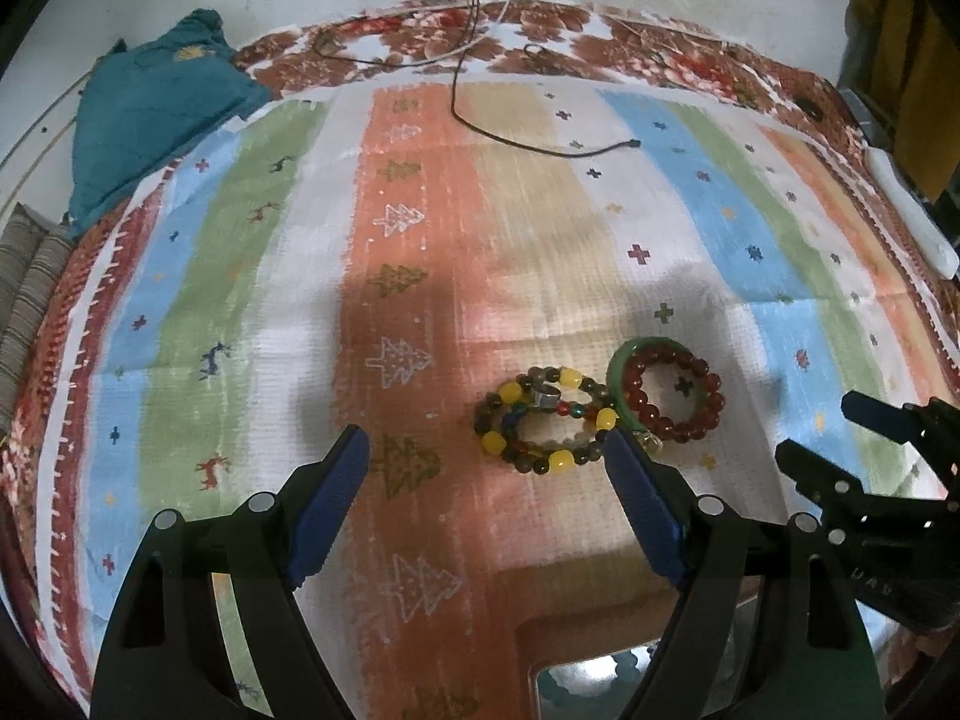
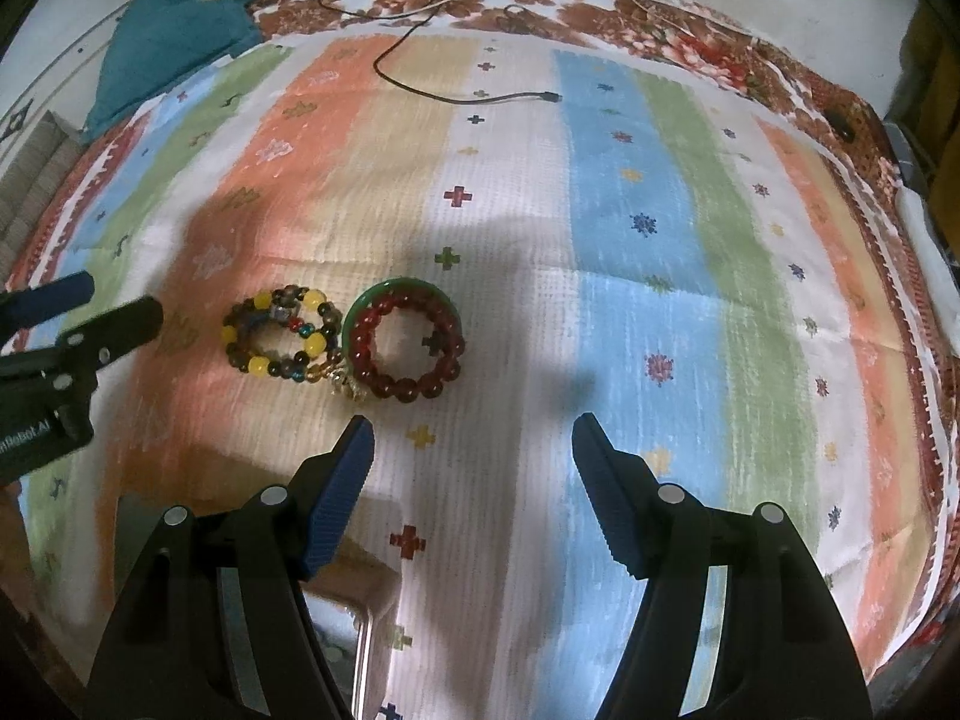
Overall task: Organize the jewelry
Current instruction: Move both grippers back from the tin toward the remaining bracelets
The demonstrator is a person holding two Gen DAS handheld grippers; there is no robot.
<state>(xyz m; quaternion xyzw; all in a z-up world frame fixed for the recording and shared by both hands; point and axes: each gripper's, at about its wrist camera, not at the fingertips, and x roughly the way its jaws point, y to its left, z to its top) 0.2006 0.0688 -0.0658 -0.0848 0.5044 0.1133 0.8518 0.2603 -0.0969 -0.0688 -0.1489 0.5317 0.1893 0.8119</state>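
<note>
Both grippers hover spread wide and empty, left gripper (image 1: 486, 456) and right gripper (image 2: 473, 438), above the striped cloth (image 2: 630, 180). The jewelry sits mid-cloth: beaded bracelets (image 2: 279, 333) left, touching the red bracelet (image 2: 408, 348) inside its green bangle (image 2: 390, 287). Picking hasn't begun, I'd say. Next I must come down on one piece without dragging its neighbour.

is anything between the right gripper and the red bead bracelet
Nothing visible does. The right gripper, jaws open, faces bare striped cloth up to the dark red bead bracelet. That bracelet lies inside a green bangle and touches a gold chain beside the yellow and brown bead bracelet.
</note>
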